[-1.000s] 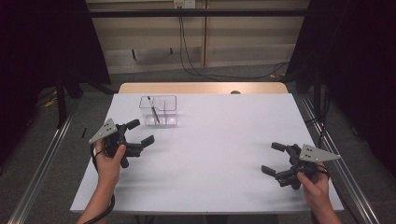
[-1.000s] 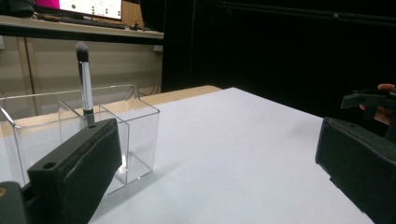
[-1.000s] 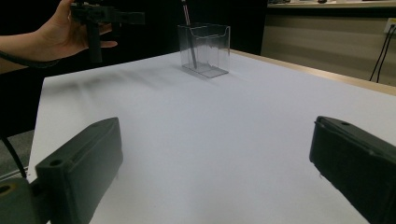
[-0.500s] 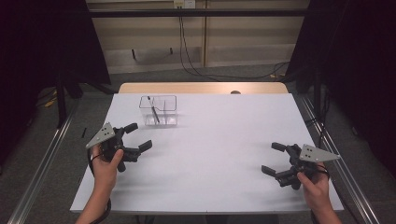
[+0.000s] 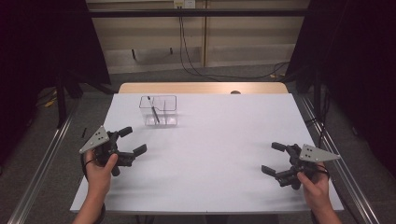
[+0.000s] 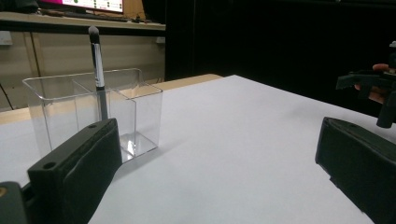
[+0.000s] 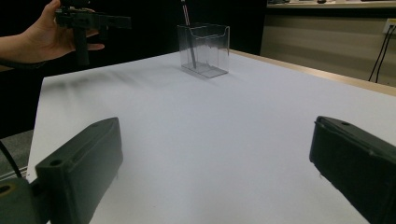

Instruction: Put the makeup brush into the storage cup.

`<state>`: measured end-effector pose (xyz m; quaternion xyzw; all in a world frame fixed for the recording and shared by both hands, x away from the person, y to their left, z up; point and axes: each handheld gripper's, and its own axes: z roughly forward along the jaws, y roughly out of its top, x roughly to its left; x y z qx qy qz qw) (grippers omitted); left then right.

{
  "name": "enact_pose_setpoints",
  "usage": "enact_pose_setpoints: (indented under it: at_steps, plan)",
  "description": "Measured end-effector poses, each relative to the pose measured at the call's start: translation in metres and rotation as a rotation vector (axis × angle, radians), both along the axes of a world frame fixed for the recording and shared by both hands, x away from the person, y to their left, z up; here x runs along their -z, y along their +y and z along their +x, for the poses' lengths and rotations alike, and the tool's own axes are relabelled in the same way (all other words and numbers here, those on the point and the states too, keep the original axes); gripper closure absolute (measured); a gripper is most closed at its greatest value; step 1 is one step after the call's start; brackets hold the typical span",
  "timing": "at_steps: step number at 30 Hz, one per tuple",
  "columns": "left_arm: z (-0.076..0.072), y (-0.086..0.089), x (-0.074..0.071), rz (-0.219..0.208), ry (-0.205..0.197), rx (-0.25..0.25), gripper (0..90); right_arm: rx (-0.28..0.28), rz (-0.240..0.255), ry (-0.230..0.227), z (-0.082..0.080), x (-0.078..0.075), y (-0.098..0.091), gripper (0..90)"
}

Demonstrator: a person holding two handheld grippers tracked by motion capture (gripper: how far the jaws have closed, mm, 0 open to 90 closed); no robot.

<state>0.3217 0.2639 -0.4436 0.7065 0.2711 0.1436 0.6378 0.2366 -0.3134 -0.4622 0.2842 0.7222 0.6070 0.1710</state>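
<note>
Brush [image 5: 153, 111] upright in clear box [image 5: 159, 112], far side of table [image 5: 210, 154].
Just beyond left gripper [image 5: 132, 140], well apart from right gripper [image 5: 274, 158]; both spread wide, holding nothing.

brush [image 7: 188, 32] tip past the right gripper view's top edge

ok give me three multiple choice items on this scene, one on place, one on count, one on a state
1. Where does the clear box stand?
A. far left part of the table
B. near right corner
C. on the floor

2. How many brushes stand in it?
A. none
B. one
C. three

3. How is the left tool?
A. shut on the brush
B. shut on the box
C. open, holding nothing

Answers: 1 A, the high view shows it far and left on the white table; 2 B, a single handle sticks up; 3 C, its jaws stand wide apart.
</note>
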Motion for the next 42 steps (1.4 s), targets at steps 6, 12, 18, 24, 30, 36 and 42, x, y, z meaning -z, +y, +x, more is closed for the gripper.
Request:
enact_pose_setpoints:
  at_steps: [6, 12, 18, 24, 30, 36, 42]
  plan:
    - [-0.004, 0.004, 0.001, -0.001, 0.002, 0.001, 0.3, 0.001, 0.002, 0.001, 0.000, 0.000, -0.001, 2.1]
    - [-0.007, 0.006, 0.001, 0.003, 0.000, 0.002, 0.3, 0.001, 0.001, 0.000, 0.000, 0.000, -0.001, 2.1]
    - [-0.010, 0.009, 0.002, 0.004, 0.001, 0.002, 0.3, 0.001, 0.001, 0.000, 0.000, 0.000, -0.001, 2.1]
    - [-0.012, 0.012, 0.003, 0.005, 0.002, 0.002, 0.4, 0.002, 0.001, 0.000, 0.000, 0.000, -0.001, 2.1]
    - [-0.014, 0.015, 0.004, 0.009, 0.009, -0.001, 0.4, 0.002, 0.001, 0.000, 0.000, 0.000, -0.001, 2.1]
    - [-0.016, 0.017, 0.004, 0.005, 0.005, 0.000, 0.4, 0.002, 0.000, -0.001, 0.000, 0.000, -0.001, 2.1]
    - [-0.016, 0.016, 0.004, 0.010, -0.003, 0.005, 0.4, 0.001, -0.002, 0.002, 0.000, 0.000, -0.001, 2.1]
